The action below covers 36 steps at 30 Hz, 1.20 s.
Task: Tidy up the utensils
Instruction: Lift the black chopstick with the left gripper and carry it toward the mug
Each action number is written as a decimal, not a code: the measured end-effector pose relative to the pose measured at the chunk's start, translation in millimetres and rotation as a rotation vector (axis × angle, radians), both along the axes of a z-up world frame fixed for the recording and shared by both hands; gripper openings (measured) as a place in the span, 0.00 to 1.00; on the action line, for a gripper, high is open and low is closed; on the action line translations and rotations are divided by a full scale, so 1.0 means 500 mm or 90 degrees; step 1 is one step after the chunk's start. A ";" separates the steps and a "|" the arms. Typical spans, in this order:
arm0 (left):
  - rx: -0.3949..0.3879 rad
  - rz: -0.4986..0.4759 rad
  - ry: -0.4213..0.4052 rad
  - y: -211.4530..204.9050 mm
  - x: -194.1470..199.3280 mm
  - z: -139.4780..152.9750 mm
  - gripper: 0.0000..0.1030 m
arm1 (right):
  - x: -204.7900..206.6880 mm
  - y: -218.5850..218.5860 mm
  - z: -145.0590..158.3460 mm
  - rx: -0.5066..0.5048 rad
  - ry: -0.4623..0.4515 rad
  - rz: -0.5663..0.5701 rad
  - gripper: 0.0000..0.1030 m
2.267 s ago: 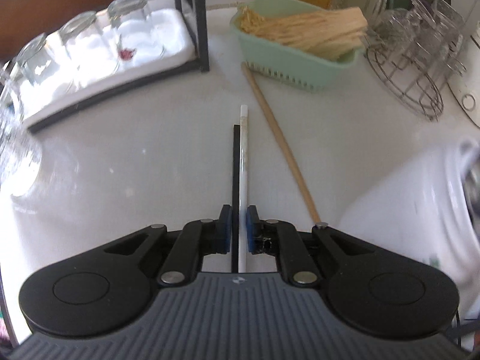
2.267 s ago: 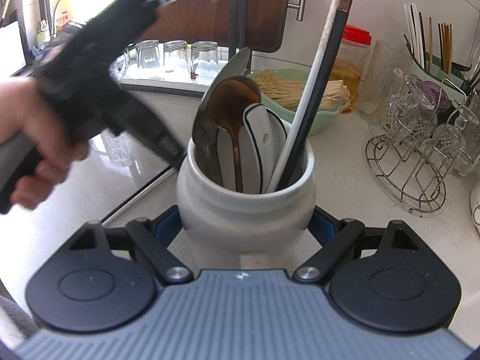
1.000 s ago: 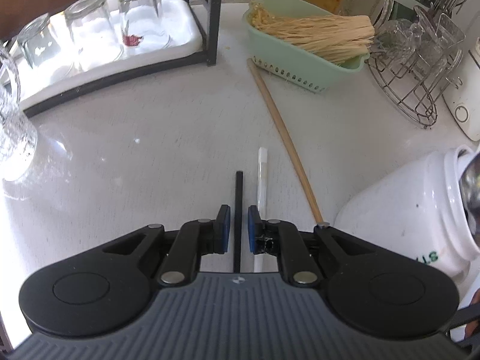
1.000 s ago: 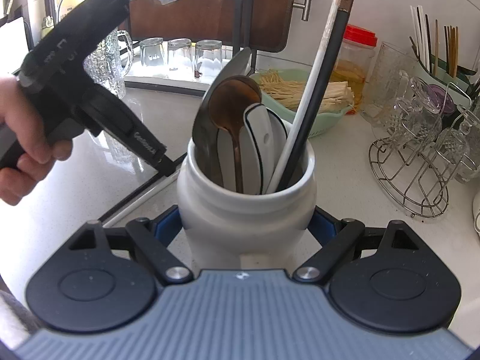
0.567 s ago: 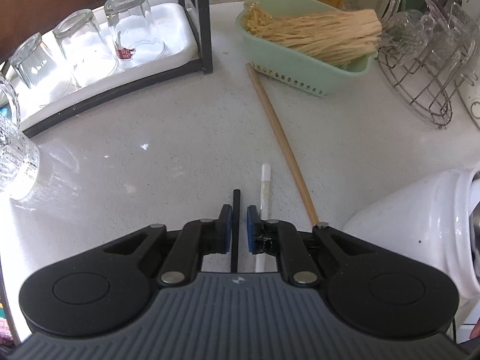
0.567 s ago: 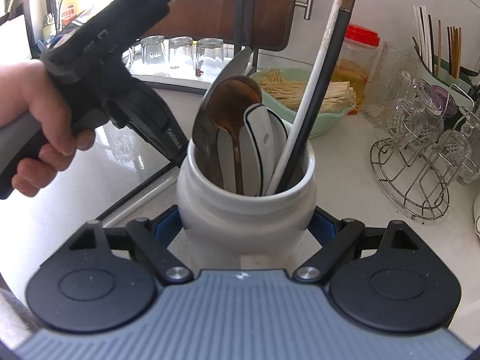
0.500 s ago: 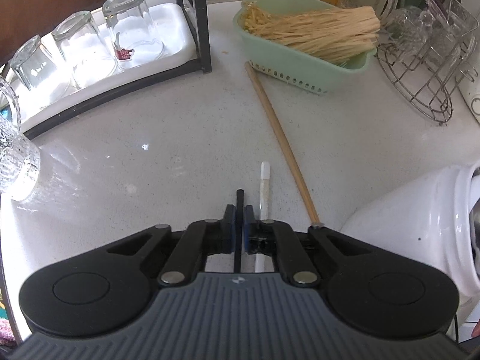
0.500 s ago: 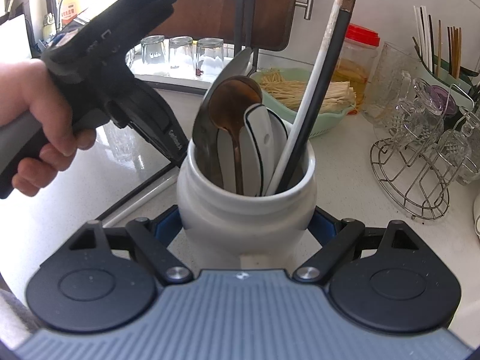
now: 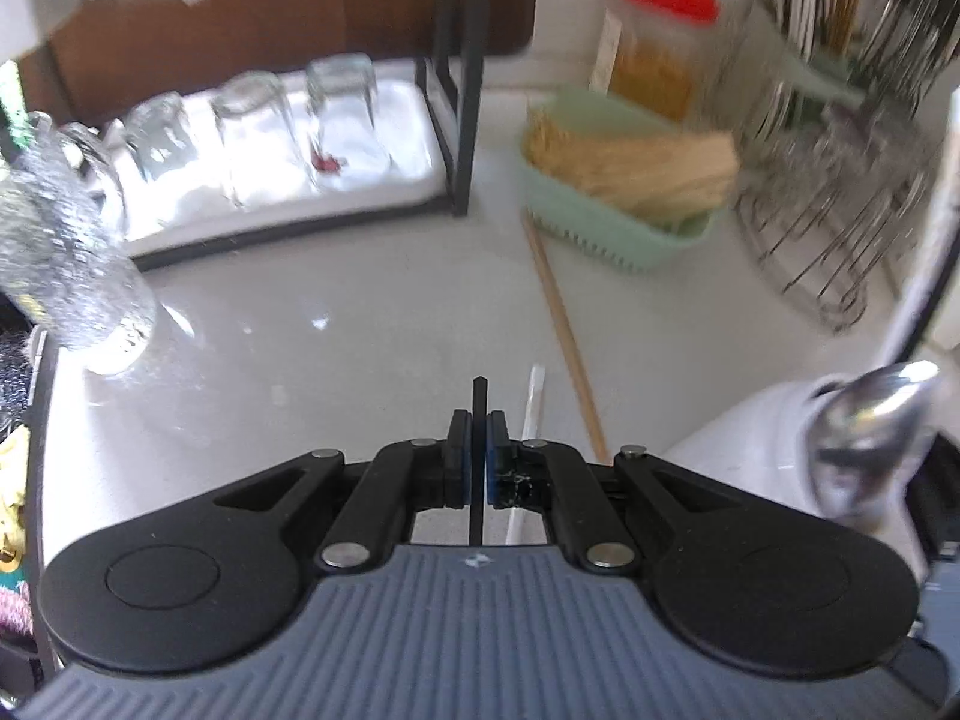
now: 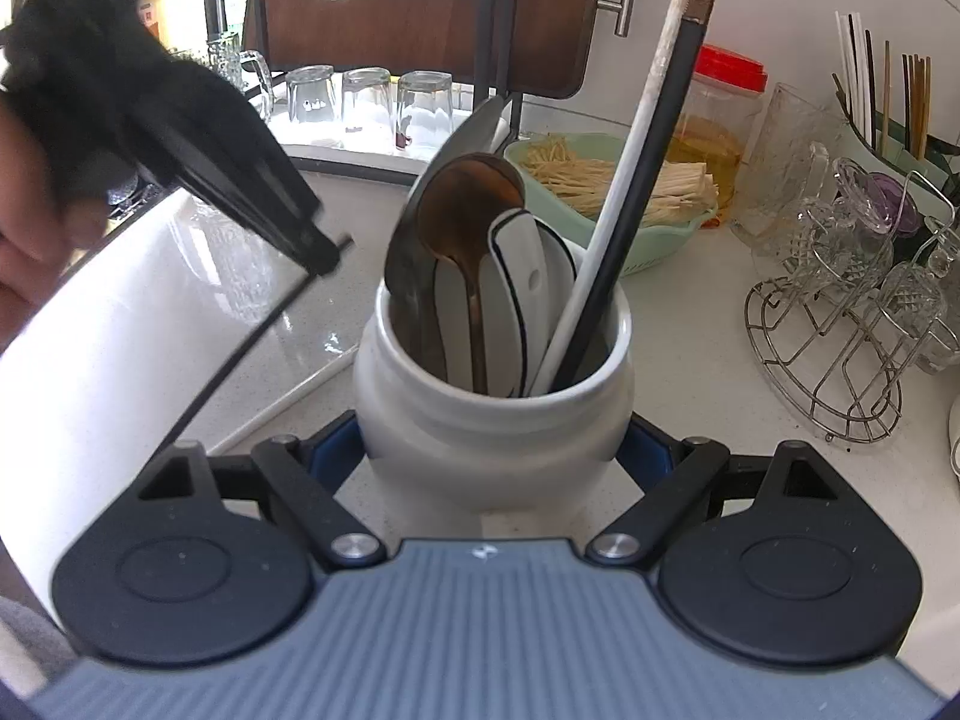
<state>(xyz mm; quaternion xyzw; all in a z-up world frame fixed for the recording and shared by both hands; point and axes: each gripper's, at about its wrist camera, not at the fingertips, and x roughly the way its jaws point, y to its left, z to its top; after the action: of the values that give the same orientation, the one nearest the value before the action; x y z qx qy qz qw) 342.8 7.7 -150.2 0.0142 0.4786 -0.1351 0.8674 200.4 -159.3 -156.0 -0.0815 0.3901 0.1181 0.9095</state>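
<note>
The left gripper [image 9: 479, 447], clenched on a black chopstick [image 9: 479, 420] at lower centre, should tip it upright over the white jar [image 10: 492, 414], which the right gripper [image 10: 492, 450] grasps mid-frame.

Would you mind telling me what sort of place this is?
Most likely a home kitchen counter: drinking glasses upside down on a drying tray, a white crock of spoons, and a wire rack holding glass cups.

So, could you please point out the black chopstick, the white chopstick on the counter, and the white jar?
black chopstick [image 9: 480, 402], left wrist view, tip beyond the fingers.
white chopstick [image 9: 533, 396], left wrist view, upper shaft.
white jar [image 10: 492, 450], right wrist view, front of the body.
</note>
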 end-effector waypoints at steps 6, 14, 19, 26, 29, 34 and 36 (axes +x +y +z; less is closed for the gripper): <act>-0.075 0.026 -0.043 0.042 -0.069 0.092 0.05 | -0.003 0.002 -0.002 0.001 -0.002 0.000 0.88; -0.134 0.012 -0.101 0.056 -0.138 0.192 0.05 | -0.006 0.003 -0.001 0.003 -0.004 -0.007 0.88; -0.137 -0.010 -0.124 0.039 -0.162 0.219 0.05 | -0.006 0.004 -0.002 0.003 -0.004 -0.009 0.88; -0.159 -0.021 -0.138 0.034 -0.189 0.253 0.05 | -0.007 0.004 -0.003 0.002 -0.006 -0.008 0.88; -0.162 -0.028 -0.147 0.033 -0.197 0.270 0.05 | -0.008 0.002 -0.003 0.004 -0.008 -0.008 0.88; -0.158 -0.049 -0.167 0.028 -0.207 0.313 0.05 | -0.008 0.002 -0.003 0.006 -0.008 -0.012 0.88; -0.156 -0.059 -0.178 0.027 -0.210 0.334 0.05 | -0.009 0.002 -0.003 0.006 -0.010 -0.013 0.88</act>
<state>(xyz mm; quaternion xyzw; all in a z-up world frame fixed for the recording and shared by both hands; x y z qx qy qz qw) 237.6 21.3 16.9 -0.0507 0.3321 -0.2292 0.9136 196.1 -158.5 -157.7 -0.0741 0.3833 0.1104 0.9140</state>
